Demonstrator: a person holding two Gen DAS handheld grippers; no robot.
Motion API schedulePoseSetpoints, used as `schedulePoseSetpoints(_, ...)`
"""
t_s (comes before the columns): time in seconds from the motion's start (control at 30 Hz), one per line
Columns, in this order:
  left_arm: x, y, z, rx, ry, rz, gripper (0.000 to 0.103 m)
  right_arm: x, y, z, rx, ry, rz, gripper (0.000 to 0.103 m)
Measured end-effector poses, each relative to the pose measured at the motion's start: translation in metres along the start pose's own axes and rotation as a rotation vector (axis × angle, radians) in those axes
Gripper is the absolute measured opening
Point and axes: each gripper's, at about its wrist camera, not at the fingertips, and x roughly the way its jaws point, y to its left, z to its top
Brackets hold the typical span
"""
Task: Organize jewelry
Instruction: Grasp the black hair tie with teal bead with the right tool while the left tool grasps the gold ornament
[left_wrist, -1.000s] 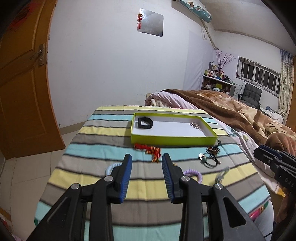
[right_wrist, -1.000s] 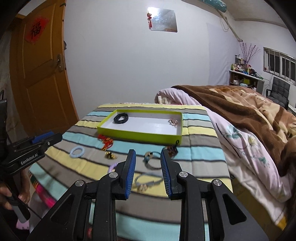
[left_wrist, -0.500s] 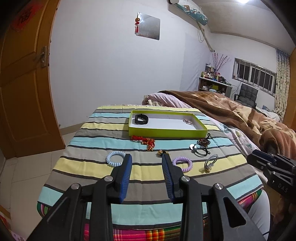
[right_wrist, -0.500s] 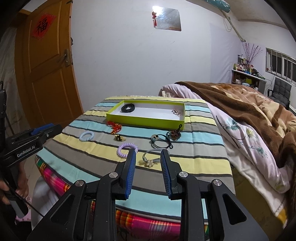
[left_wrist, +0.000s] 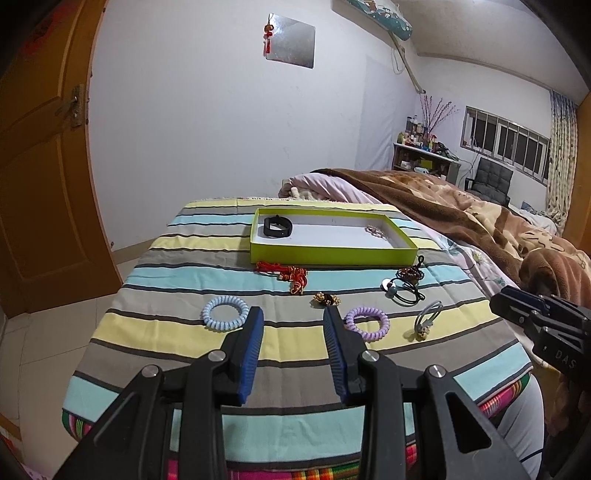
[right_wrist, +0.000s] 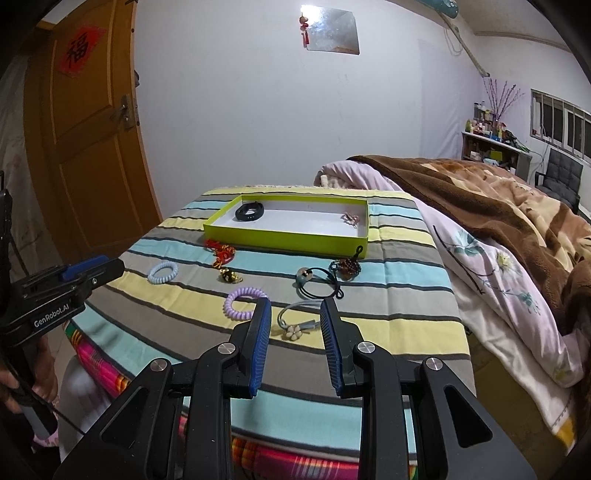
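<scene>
Barely begun: only 2 pieces in the green tray (left_wrist: 332, 254) at the far end, a black band (left_wrist: 277, 226) and a small pink piece (left_wrist: 375, 230). Roughly 7 left loose on the striped worktop (left_wrist: 177, 332) nearer. Left tool (left_wrist: 293, 332) and right tool (right_wrist: 295, 323) both gaping, holding nothing.

My left gripper (left_wrist: 292, 325) sits low and centred in its view, jaws parted and empty. My right gripper (right_wrist: 295, 317) is the same in its own view, fingers spread, pointing forward and level, gripping nothing.
</scene>
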Motion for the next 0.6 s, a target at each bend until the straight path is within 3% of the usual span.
schedulePoseSetpoints(0.6,0.081,-0.015,0.017,-0.011,0.089,-0.074,0.040,0.072,-0.023,0.019,0.014,0.069,-0.008,0.028)
